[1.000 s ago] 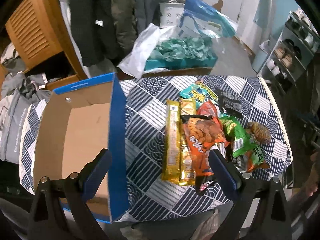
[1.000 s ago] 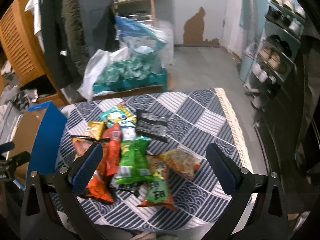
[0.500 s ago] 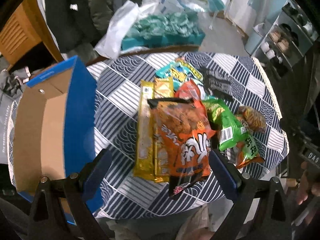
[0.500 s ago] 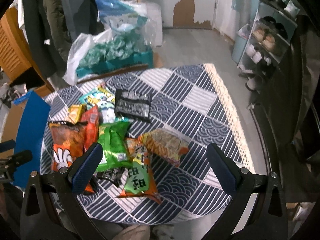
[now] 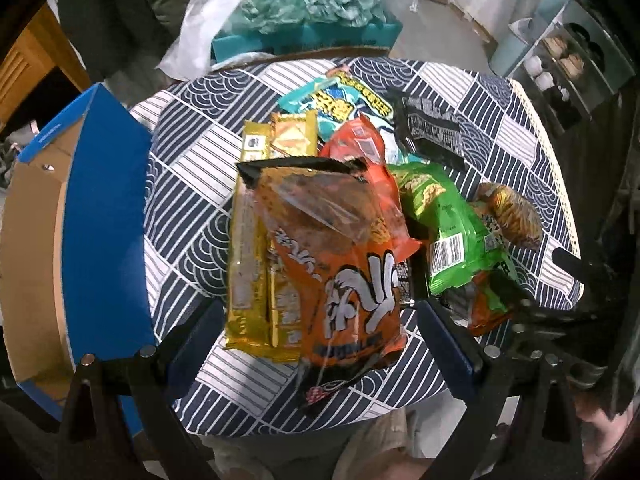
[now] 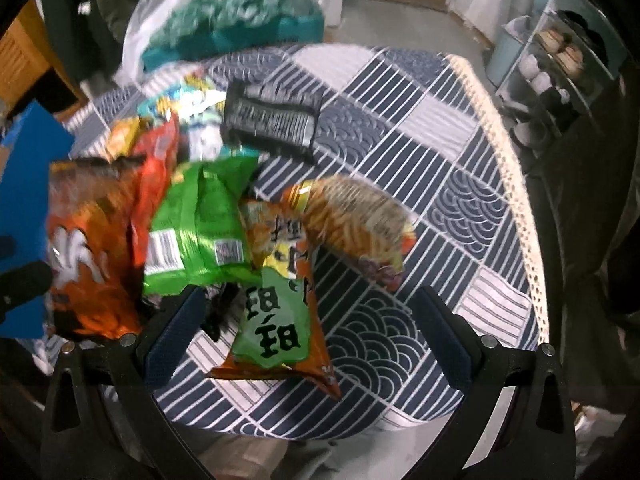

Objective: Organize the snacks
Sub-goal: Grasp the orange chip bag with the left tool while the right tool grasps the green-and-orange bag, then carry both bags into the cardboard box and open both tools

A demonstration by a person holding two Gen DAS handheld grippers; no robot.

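A round table point(image 6: 460, 184) in a blue patterned cloth is seen, bare across its right half up to the fringed edge. A blue-walled cardboard box point(image 5: 104, 216) stands at frame left. Snack packets point(image 5: 344, 240) are heaped centre-left. Left gripper point(image 5: 320, 332) and right gripper point(image 6: 308, 332) are held wide, empty.

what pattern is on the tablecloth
Navy and white patchwork of stripes and wave arcs on the tablecloth, clearest in the right wrist view.

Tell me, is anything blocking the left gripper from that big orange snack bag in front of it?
Nothing visible. The left gripper is open, and the orange snack bag lies on top of the pile, its near end between the fingers. The gold packets lie beside it, not over it.
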